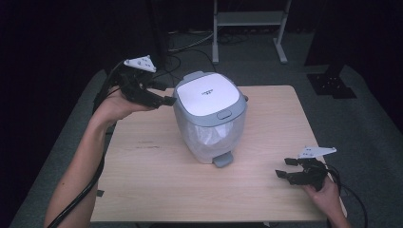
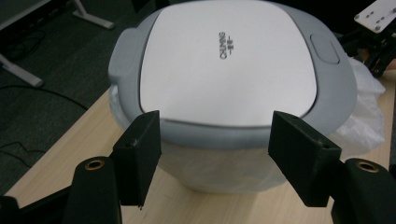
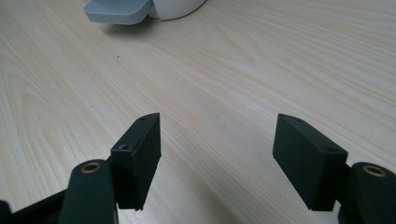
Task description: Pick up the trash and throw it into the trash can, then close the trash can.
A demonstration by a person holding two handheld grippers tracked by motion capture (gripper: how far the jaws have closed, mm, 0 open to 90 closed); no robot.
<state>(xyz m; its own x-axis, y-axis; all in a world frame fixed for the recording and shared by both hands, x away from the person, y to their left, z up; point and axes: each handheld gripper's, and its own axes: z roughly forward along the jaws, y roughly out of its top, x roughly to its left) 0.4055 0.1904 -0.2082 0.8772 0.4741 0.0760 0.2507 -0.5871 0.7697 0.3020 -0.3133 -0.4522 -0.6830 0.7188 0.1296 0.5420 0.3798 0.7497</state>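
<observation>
In the middle of the desk (image 1: 142, 190) stands the pedal bin (image 1: 209, 118), lid down. The left gripper (image 1: 161, 97), jaws spread and empty, hovers beside its rim; approach level. The right gripper (image 1: 287, 168) rests apart, jaws spread.

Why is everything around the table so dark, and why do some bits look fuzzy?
In the high view, light falls on the table and the bin, so the room behind stays nearly black. In the left gripper view, the bin's white lid looks bright and a little soft. In the right gripper view, the grey pedal is blurred while the wood grain nearer the jaws is sharper.
</observation>
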